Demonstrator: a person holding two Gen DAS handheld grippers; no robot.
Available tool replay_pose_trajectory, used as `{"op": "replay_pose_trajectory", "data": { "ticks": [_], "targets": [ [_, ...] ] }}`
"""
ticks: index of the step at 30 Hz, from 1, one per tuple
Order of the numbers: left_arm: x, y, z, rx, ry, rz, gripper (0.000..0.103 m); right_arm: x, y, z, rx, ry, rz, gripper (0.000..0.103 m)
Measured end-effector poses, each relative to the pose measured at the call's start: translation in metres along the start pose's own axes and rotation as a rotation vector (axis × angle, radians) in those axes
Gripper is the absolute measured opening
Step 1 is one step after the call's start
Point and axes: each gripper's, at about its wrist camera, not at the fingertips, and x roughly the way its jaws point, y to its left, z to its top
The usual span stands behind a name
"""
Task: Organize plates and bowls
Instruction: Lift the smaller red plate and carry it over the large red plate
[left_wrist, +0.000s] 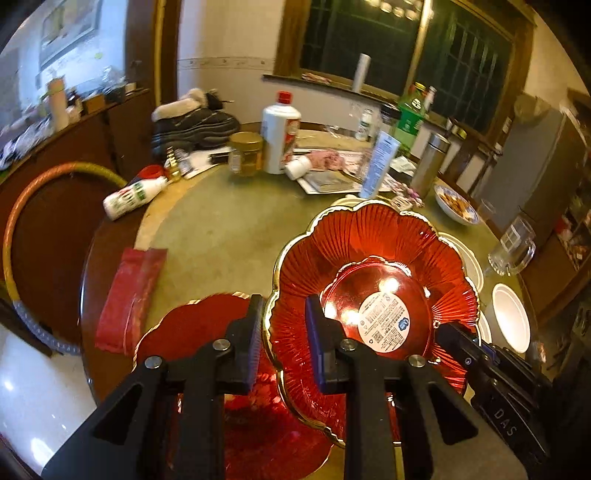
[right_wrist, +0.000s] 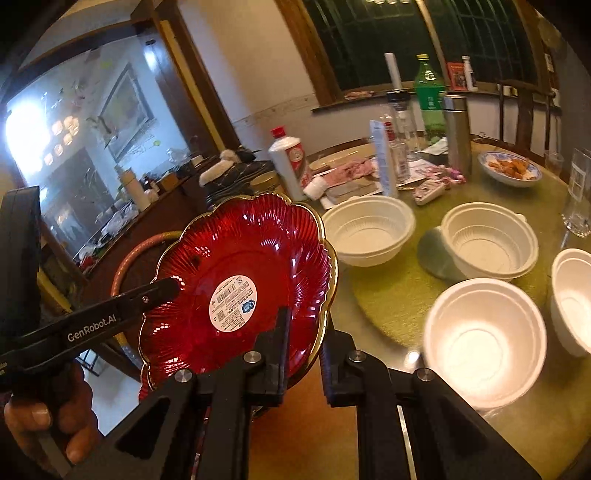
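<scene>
A red glass plate (left_wrist: 373, 258) with a scalloped gold rim and a white sticker on it hangs tilted above the table, held from both sides. My left gripper (left_wrist: 282, 306) is shut on its left rim, and the right wrist view shows that gripper (right_wrist: 173, 286) with a hand (right_wrist: 55, 417) behind it. My right gripper (right_wrist: 304, 325) is shut on the plate's (right_wrist: 240, 266) near right rim and also appears as the gripper (left_wrist: 439, 326) at the right of the left wrist view. A second red plate (left_wrist: 207, 325) lies on the table below. Several white bowls (right_wrist: 484, 339) stand to the right.
The round table (left_wrist: 221, 229) carries a white bottle with a red cap (left_wrist: 279, 133), a gold-lidded jar (left_wrist: 245, 153), a fallen white bottle (left_wrist: 133, 195), a red packet (left_wrist: 129, 295), a steel flask (right_wrist: 458, 133), a dish of food (right_wrist: 509, 168) and a glass (right_wrist: 578, 195).
</scene>
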Motion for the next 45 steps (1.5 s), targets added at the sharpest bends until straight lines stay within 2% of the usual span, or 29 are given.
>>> {"op": "replay_pose_trajectory", "data": {
  "ticks": [6,16,45],
  "targets": [
    [-0.009,0.027,-0.023,-0.055,-0.019,0.029,0.020,0.011,0.025,-0.009,-0.047,0.033,0.021,0.014],
    [-0.008,0.056,-0.041,-0.109,-0.015,0.066,0.020,0.031,0.049,-0.019,-0.100,0.079,0.047,0.014],
    [0.009,0.083,-0.073,-0.160,0.035,0.159,0.020,0.065,0.071,-0.037,-0.176,0.190,0.053,0.014]
  ]
}}
